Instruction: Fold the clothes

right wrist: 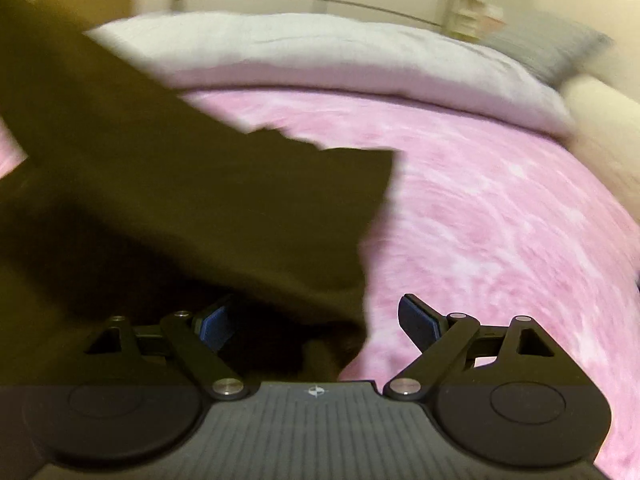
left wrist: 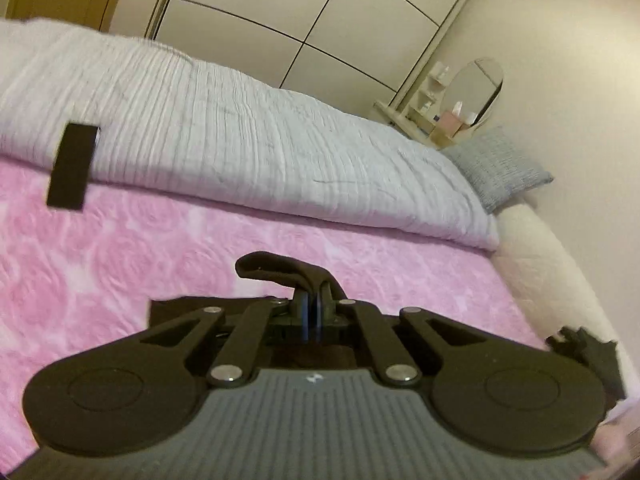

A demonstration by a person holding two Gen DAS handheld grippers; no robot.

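Note:
A black garment (right wrist: 180,208) hangs over the pink bedspread (right wrist: 500,220) and fills the left half of the right wrist view. My left gripper (left wrist: 314,306) is shut on a fold of this black cloth (left wrist: 280,268), which bulges above the fingertips. My right gripper (right wrist: 320,320) is open, with its blue pads (right wrist: 420,320) wide apart; the garment's lower edge drapes between the fingers and hides part of the left one. A black strip of the cloth (left wrist: 72,166) hangs at the left of the left wrist view.
A grey-white duvet (left wrist: 240,140) lies across the bed beyond the pink bedspread (left wrist: 160,248). A grey pillow (left wrist: 496,164) sits at the far right by a cream headboard edge (left wrist: 552,264). A vanity with an oval mirror (left wrist: 476,88) and a white wardrobe (left wrist: 320,20) stand behind.

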